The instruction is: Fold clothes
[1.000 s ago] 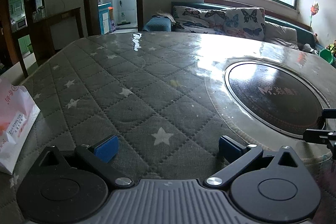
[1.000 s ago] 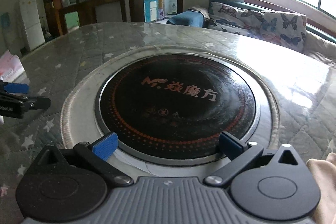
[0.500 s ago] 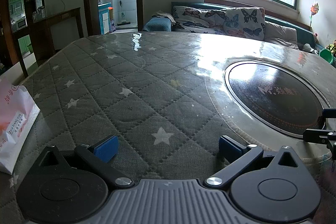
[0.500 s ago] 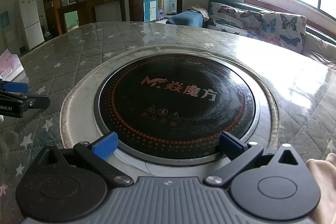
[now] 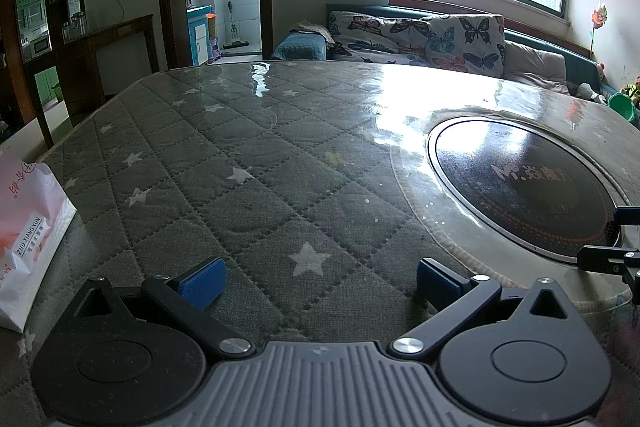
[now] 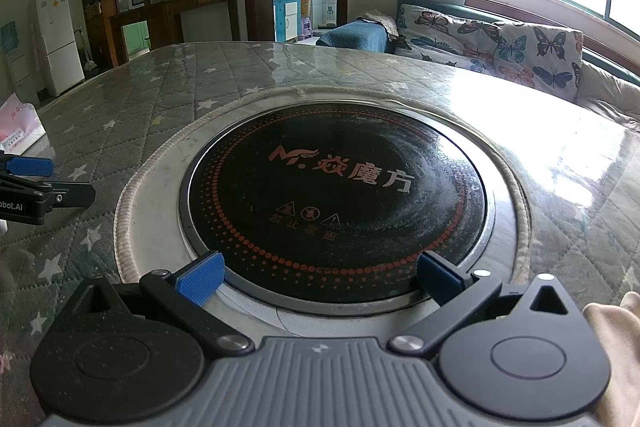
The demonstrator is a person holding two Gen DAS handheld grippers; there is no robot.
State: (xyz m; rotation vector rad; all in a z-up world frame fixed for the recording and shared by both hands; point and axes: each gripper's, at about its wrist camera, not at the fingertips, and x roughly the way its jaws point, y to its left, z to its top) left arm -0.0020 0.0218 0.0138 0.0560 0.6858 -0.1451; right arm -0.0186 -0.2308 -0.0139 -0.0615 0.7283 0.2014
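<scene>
Blue rubber pads (image 5: 202, 281) are tipping both fingers of the left gripper (image 5: 318, 279), and we are seeing them spread wide with nothing between, hovering low over the quilted grey star-print cover (image 5: 248, 163) of the table. We are counting two grippers: the right gripper (image 6: 318, 277) is likewise standing agape and empty, its pads (image 6: 200, 277) poised at the near rim of the single round black cooktop (image 6: 336, 199) set into the table. Each gripper is showing at the edge of the other's view, side by side and apart, both pointing across the table toward the butterfly-print sofa cushions (image 5: 424, 35).

One garment: a beige cloth (image 6: 616, 339) is lying at the lower right edge of the right wrist view, just beside the right gripper's body, not held. We cannot tell its full shape.

One container: a white and pink paper bag (image 5: 28, 235) is standing at the table's left edge, near the left gripper; its contents are hidden from us.
</scene>
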